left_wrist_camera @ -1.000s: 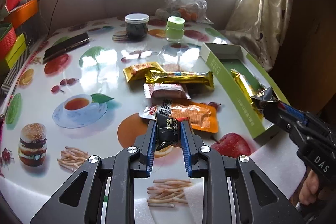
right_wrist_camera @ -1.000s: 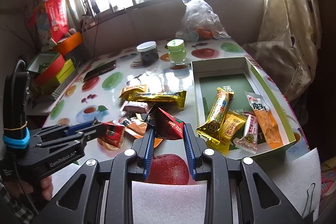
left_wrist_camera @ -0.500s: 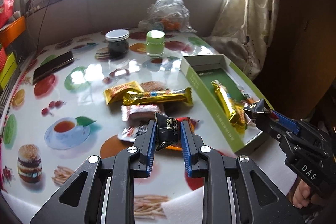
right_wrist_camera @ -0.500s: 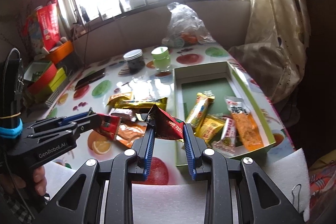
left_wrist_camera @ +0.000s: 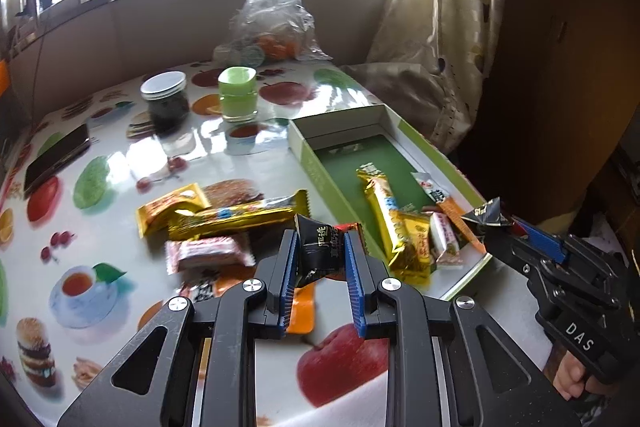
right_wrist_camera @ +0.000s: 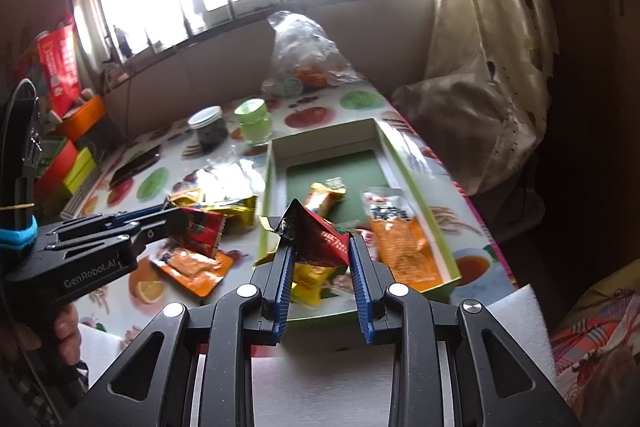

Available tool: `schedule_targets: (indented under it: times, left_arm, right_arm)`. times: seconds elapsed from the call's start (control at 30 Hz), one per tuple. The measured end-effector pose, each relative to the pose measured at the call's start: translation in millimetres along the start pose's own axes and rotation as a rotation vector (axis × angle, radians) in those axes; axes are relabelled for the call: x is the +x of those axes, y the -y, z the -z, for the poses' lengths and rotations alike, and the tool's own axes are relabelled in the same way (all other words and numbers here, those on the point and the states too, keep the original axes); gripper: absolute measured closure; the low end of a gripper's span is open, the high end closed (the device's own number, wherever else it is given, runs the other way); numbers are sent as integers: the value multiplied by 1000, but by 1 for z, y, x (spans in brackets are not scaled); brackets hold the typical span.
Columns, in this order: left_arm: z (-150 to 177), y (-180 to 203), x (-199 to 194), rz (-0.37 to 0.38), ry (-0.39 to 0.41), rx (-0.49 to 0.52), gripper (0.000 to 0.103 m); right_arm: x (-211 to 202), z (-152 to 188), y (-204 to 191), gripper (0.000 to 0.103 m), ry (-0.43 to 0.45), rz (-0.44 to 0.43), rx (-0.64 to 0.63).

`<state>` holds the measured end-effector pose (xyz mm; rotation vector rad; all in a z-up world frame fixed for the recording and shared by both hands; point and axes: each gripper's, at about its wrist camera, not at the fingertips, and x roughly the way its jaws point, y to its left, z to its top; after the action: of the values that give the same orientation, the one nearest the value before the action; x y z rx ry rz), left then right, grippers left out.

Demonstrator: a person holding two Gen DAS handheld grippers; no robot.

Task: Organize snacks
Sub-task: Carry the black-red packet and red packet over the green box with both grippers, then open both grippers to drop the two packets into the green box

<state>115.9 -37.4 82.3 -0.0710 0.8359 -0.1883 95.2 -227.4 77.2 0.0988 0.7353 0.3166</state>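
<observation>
- The left gripper (left_wrist_camera: pixel 320 255) is clenched on a small black snack packet (left_wrist_camera: pixel 318 253) with pale characters on it; the packet sits between the two blue pads and is lifted above the table (left_wrist_camera: pixel 120 163).
- From the right wrist view, the same left gripper (right_wrist_camera: pixel 176 223) is seen from the side, and the packet it holds shows a dark red face there.
- The right gripper (right_wrist_camera: pixel 320 251) grasps a red triangular snack packet (right_wrist_camera: pixel 320 241), which stands up between its fingers over the near end of the green box (right_wrist_camera: pixel 420 195).
- In the left wrist view this right gripper (left_wrist_camera: pixel 494 225) comes in from the right, with the packet's dark folded corner just beside the near right corner of the green box.
- Inside the green box lie a long golden bar (left_wrist_camera: pixel 380 207), a yellow packet (left_wrist_camera: pixel 416 239), a small white packet (left_wrist_camera: pixel 442 241) and an orange pouch (right_wrist_camera: pixel 400 243) (the orange pouch lies along the right wall).
- Loose snacks are on the table left of the box: a long golden bar (left_wrist_camera: pixel 236 217), a yellow-orange packet (left_wrist_camera: pixel 172 207) touching it, a pink packet (left_wrist_camera: pixel 208 253) in front of them, and an orange pouch (right_wrist_camera: pixel 192 267) partly under the left gripper.
- Farther back stand a dark jar with a white lid (left_wrist_camera: pixel 165 101) and a green jar (left_wrist_camera: pixel 237 93), near each other, and a clear plastic bag (left_wrist_camera: pixel 272 23) behind them.
- A black phone (left_wrist_camera: pixel 56 157) lies near the left edge of the table.
</observation>
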Motion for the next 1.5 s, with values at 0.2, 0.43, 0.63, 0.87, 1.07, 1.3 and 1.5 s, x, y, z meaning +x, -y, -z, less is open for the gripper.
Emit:
schedule_targets:
  times: [0.2, 0.43, 0.63, 0.87, 1.07, 1.3, 1.5]
  left_arm:
    - [-10, 10, 12, 20, -8, 9, 79]
    - [-23, 18, 32, 44, -31, 16, 79]
    - [-29, 26, 49, 69, -59, 18, 79]
    - [-31, 32, 69, 88, -97, 17, 79]
    - [-34, 36, 78, 90, -104, 25, 79]
    - [-37, 43, 89, 97, -118, 33, 78]
    - [-37, 45, 94, 112, -127, 29, 78]
  right_arm:
    - [6, 0, 15, 77, -11, 24, 22]
    - [16, 2, 26, 77, -33, 48, 37]
    - [24, 5, 34, 77, -57, 65, 49]
    - [36, 7, 43, 77, -89, 85, 56]
    - [45, 9, 46, 76, -106, 99, 55]
    - [53, 9, 48, 76, -112, 134, 45]
    - [58, 8, 49, 72, -111, 138, 39]
